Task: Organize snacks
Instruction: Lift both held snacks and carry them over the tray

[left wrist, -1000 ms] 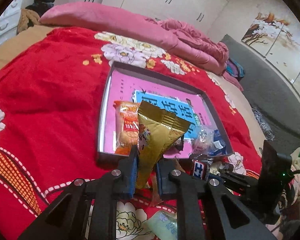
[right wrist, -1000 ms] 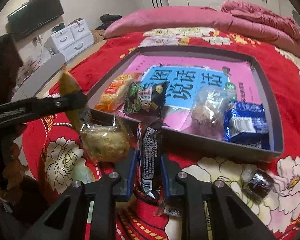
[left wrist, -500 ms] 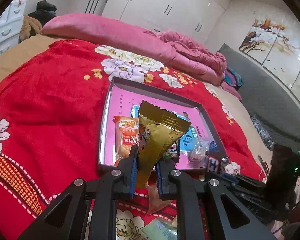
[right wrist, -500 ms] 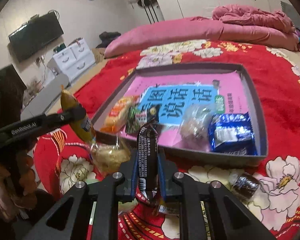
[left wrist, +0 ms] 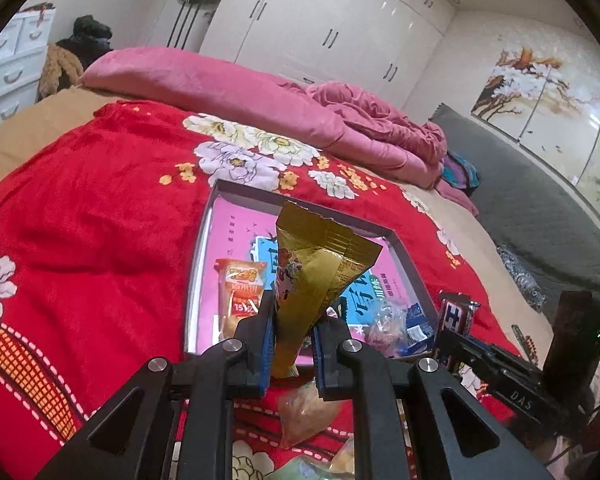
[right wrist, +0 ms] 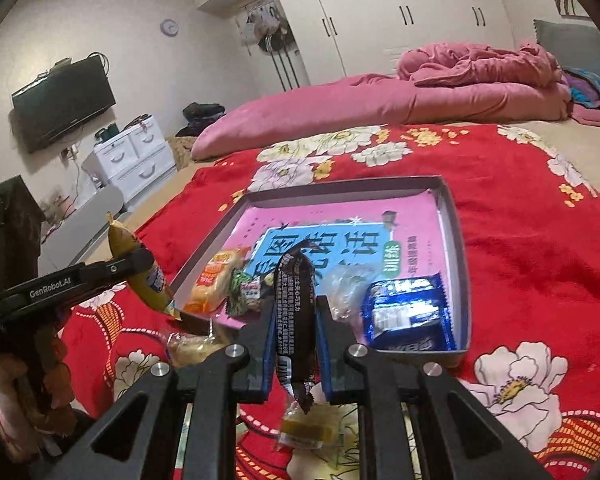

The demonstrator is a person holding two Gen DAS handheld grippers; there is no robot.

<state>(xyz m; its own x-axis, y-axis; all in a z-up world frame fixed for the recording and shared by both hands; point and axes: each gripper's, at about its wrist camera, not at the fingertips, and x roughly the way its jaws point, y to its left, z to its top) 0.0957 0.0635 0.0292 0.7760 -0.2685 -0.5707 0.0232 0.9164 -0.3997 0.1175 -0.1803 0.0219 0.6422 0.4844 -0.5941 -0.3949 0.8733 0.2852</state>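
With the left tool (left wrist: 292, 344) clamped on a gold packet (left wrist: 316, 276) and the right tool (right wrist: 296, 344) pinching a black bar (right wrist: 294, 312), both hovering at the tray's (right wrist: 456, 240) six o'clock edge, either slick wrapper could slip and land on the bed (right wrist: 520, 220).

Gold packet (left wrist: 320, 276) and black bar (right wrist: 296, 312), both upright above tray (right wrist: 458, 248)

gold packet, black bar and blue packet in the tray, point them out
gold packet (left wrist: 320, 276), left wrist view, middle of its creased face
black bar (right wrist: 296, 312), right wrist view, printed wrapper middle
blue packet (right wrist: 408, 316), right wrist view, its label
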